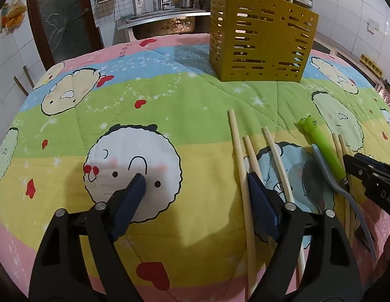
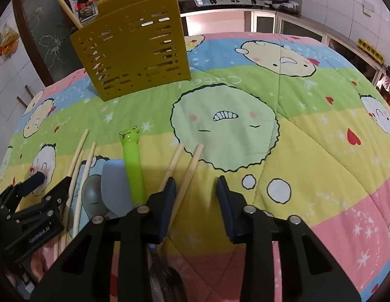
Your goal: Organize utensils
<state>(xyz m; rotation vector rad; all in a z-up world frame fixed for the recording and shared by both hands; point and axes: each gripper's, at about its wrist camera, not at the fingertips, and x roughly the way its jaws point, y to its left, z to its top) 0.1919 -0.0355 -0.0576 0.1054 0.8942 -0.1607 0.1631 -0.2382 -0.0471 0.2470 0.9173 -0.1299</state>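
While the left gripper [image 1: 196, 185] stands wide open over the colourful cartoon-printed quilt [image 1: 169, 105] with nothing between its pads, its right finger touches three pale wooden chopsticks [image 1: 241, 166]. To their right lie a grey spoon [image 1: 311, 183], a frog-headed green utensil [image 1: 325, 148] and two more chopsticks [image 2: 184, 173]; the right gripper [image 2: 196, 193] is partly open around one, not pressing it. Behind stands the yellow slotted plastic utensil holder [image 1: 260, 42].

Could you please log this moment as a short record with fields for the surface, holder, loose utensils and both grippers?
surface: cartoon-print quilt
holder: yellow slotted utensil caddy, upright at the far side, chopsticks already standing in it
loose utensils: bamboo chopsticks, frog-handled green fork, grey spatula, metal spoon
left gripper: open, one finger among the chopsticks
right gripper: open, one chopstick between its fingers, not pinched
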